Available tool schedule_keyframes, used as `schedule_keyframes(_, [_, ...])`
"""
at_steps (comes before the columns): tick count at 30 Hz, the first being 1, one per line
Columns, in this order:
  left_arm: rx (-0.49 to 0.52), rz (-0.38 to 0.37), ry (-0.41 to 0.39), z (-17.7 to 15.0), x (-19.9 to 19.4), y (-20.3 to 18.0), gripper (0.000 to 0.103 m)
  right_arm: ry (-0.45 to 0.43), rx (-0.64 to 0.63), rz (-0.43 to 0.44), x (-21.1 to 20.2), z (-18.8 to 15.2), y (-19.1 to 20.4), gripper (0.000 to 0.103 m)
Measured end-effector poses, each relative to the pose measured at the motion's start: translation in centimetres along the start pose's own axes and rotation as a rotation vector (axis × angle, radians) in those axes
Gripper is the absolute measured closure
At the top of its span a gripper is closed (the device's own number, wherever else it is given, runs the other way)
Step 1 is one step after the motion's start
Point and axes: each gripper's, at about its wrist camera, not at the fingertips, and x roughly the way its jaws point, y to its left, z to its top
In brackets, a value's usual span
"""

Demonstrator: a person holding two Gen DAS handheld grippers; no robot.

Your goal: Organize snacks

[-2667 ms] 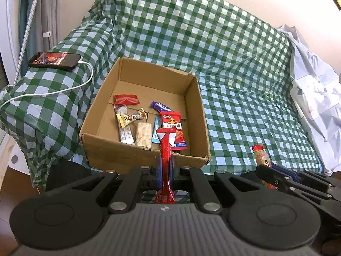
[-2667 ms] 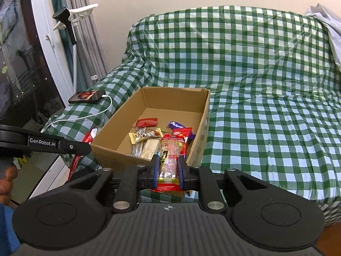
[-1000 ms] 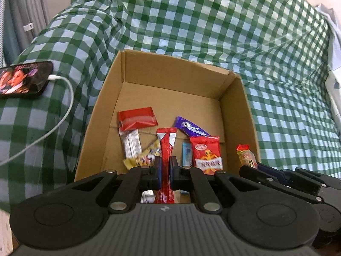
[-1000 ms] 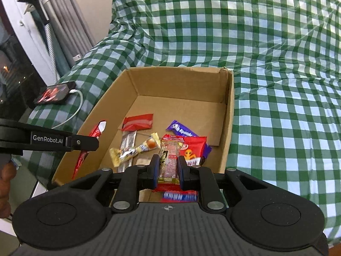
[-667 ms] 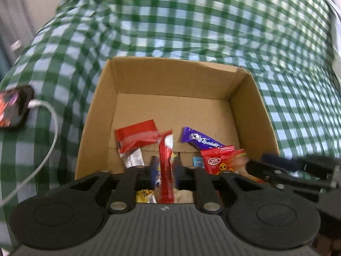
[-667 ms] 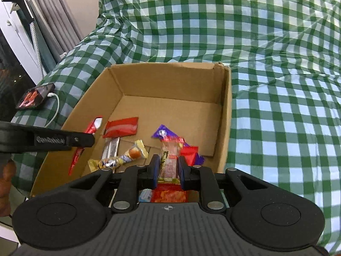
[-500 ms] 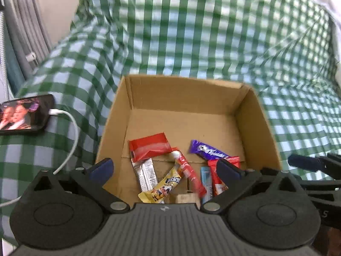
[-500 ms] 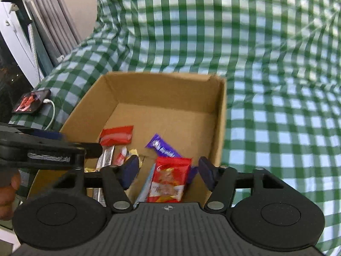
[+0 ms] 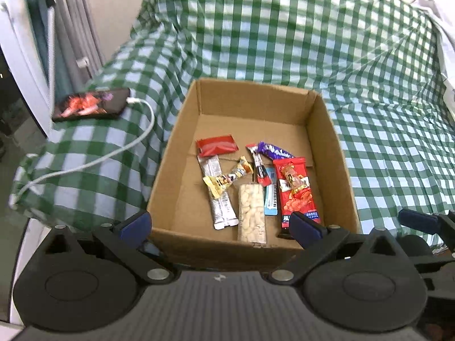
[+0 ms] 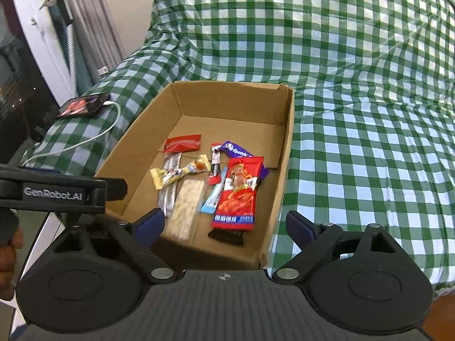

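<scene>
Green-checked cover, brown box, red packets.

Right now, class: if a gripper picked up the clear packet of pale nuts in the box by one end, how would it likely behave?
The clear nut packet would probably sag, since it looks like thin film around loose pieces. Its glossy wrapper may slip between pads. It seems unlikely to roll, lying flat on the cardboard box floor.
</scene>
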Motion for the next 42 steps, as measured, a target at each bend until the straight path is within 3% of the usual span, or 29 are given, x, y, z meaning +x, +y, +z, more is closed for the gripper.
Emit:
schedule_keyframes(4, [0.026, 0.07, -0.061, -1.1, -2.7, -0.7, 0.0, -0.046, -0.01, -0.013, -2.3, -0.9, 0.3, 0.009])
schedule_keyframes(11, [0.133, 0.12, -0.148, -2.9, -5.9, -1.9, 0.0, -0.098, -0.039, -0.031, -4.9, -2.4, 0.6, 0.006])
schedule_keyframes(19, [0.01, 0.097, -0.071, -4.5, -5.4, -0.5, 0.0, -0.102, -0.057, -0.064, -4.9, -3.6, 1.0, 0.003])
schedule_keyframes(23, [0.019, 0.145, -0.068, -5.2, -5.1, -0.5, 0.0, -0.097, -0.059, -0.072, -5.2, -4.4, 1.3, 0.002])
schedule_keyframes(42, [0.006, 0.104, -0.014, -6.1, -4.3, -0.1, 0.0, -0.106, -0.094, -0.101, -5.8, -5.0, 2.1, 0.001])
